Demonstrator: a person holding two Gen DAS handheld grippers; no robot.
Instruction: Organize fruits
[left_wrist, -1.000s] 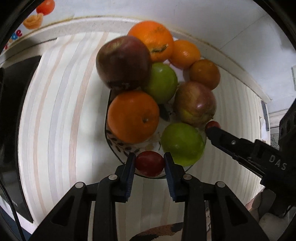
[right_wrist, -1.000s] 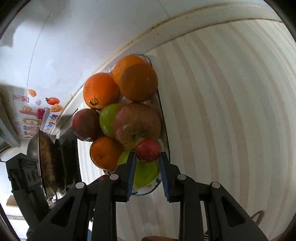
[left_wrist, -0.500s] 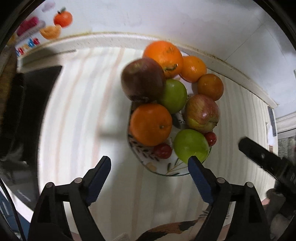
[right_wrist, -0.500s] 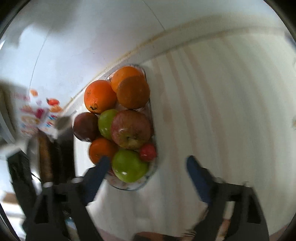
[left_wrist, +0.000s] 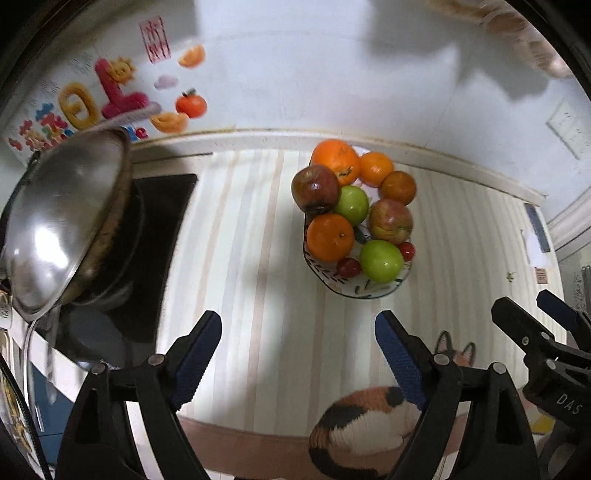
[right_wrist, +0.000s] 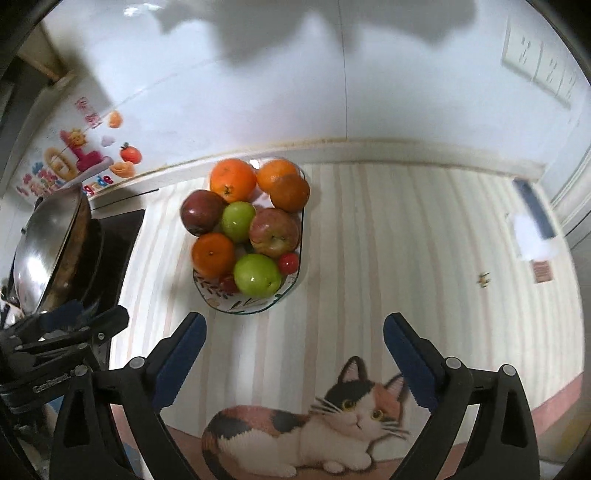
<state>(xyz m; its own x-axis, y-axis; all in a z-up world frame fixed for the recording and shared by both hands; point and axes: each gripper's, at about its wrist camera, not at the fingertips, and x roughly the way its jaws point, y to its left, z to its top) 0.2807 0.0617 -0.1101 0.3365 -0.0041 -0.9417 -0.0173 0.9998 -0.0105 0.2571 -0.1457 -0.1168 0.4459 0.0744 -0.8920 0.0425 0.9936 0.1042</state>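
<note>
fruit: all piled in oval patterned ceramic dish (right_wrist: 221, 306) on striped worktop (right_wrist: 369, 258); looks done imo
left gripper (left_wrist: 297, 350): jaws wide, nothing btwn
right gripper (right_wrist: 293, 352): jaws just opened wide, empty

Over the striped table (left_wrist: 240, 229), the left hand-held gripper (left_wrist: 297, 334) hangs with jaws wide and empty, the patterned fruit plate (left_wrist: 334, 286) of oranges, apples and small red fruits beyond.

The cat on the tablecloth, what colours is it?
The cat is white with orange and black patches, clearest in the right wrist view.
</note>
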